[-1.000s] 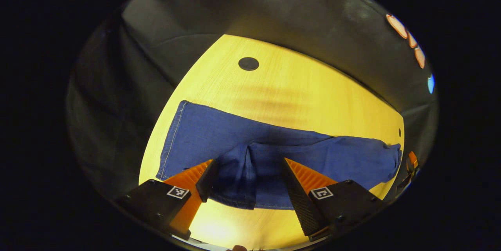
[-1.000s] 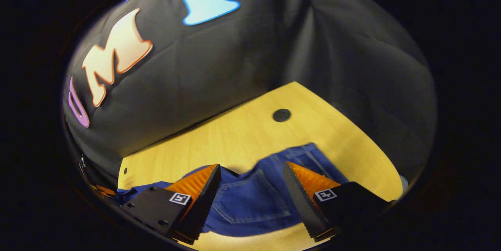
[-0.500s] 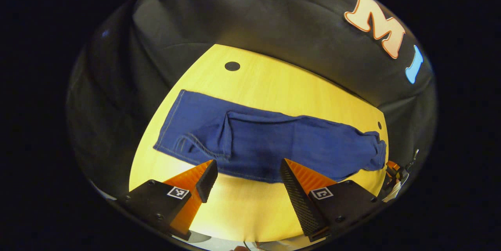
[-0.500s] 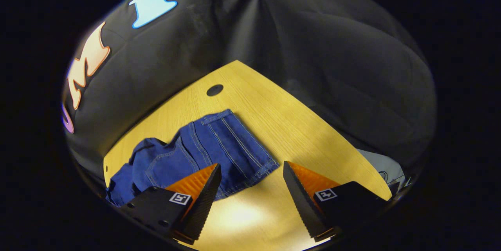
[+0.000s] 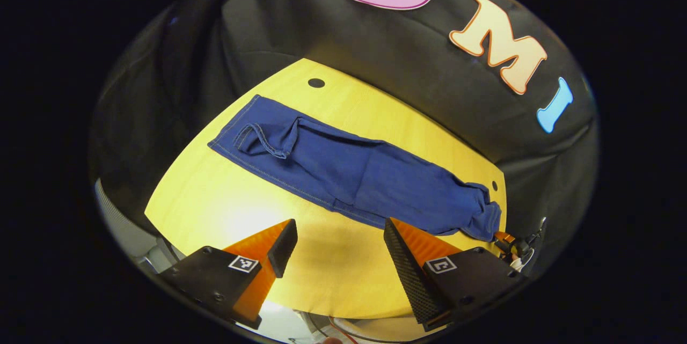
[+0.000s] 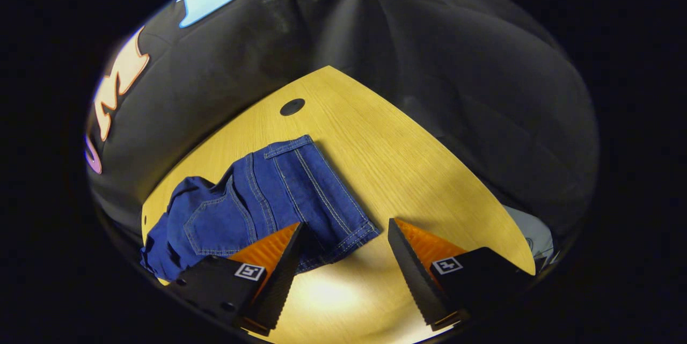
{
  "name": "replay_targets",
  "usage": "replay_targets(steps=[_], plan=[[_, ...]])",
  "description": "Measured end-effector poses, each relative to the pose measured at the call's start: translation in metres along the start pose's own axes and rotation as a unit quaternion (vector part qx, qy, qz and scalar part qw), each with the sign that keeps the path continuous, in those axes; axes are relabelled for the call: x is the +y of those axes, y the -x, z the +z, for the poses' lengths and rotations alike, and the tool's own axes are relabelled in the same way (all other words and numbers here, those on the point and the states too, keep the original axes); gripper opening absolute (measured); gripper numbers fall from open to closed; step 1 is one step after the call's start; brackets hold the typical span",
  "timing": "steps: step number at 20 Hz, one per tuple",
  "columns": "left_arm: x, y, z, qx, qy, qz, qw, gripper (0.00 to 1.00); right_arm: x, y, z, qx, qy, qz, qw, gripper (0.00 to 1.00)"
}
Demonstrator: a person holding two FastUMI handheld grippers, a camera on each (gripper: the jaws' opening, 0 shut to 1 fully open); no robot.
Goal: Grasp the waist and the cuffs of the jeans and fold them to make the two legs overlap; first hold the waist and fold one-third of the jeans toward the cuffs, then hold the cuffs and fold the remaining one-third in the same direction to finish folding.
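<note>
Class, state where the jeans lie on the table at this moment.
In the left gripper view the jeans lie lengthwise across the yellow table, beyond the open left gripper, one end near the round black hole.

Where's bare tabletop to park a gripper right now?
Free: the near strip between the jeans and the table front edge, under the open left gripper; also the wide patch right of the waistband. The far edge behind the jeans is tight.

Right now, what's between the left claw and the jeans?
Bare tabletop: in the left gripper view, the open left claw hangs short of the jeans, with only wood between.
</note>
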State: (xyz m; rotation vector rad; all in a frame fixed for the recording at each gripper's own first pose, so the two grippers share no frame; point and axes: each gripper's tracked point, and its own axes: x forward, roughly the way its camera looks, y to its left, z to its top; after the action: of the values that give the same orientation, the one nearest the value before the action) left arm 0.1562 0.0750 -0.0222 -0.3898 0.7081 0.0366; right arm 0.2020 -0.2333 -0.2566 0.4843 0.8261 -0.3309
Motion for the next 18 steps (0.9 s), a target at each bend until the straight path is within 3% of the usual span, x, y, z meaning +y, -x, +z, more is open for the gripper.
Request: replay_targets(steps=[1,2,3,5,7,10,11,12,16,18], plan=[[-0.008,-0.003,-0.001,-0.003,0.003,0.0,1.0,0.97,0.001,-0.001,-0.004,0.002,0.011,0.001,1.0,0.89],[-0.01,-0.001,-0.004,-0.005,0.004,0.004,1.0,0.96,0.001,-0.002,-0.002,-0.004,0.022,0.002,1.0,0.96],[-0.009,0.001,-0.007,-0.006,0.003,0.01,1.0,0.96,0.002,-0.002,-0.006,0.001,0.028,0.003,1.0,0.87],[-0.008,0.002,-0.01,-0.011,0.005,0.022,1.0,0.99,0.009,-0.005,-0.007,0.0,0.03,0.018,0.999,0.87],[-0.011,0.002,-0.014,-0.018,0.018,0.023,0.999,0.97,0.018,-0.006,-0.006,-0.01,0.012,0.026,1.0,0.63],[-0.015,0.001,-0.025,-0.015,0.032,0.018,0.999,0.96,0.019,-0.004,-0.013,-0.002,0.007,0.034,0.999,0.41],[-0.015,0.001,-0.027,-0.014,0.032,0.017,0.999,0.96,0.019,-0.006,-0.011,-0.008,0.005,0.034,0.999,0.38],[-0.016,0.0,-0.029,-0.012,0.033,0.016,0.999,0.96,0.02,-0.008,-0.01,-0.01,0.006,0.033,0.999,0.29],[-0.017,-0.002,-0.026,-0.012,0.029,0.005,1.0,0.96,0.019,-0.004,-0.005,-0.031,0.015,0.011,0.999,0.06],[-0.019,-0.004,-0.02,-0.013,0.024,-0.005,1.0,0.96,0.021,0.002,-0.005,-0.036,0.019,-0.003,0.999,0.05]])
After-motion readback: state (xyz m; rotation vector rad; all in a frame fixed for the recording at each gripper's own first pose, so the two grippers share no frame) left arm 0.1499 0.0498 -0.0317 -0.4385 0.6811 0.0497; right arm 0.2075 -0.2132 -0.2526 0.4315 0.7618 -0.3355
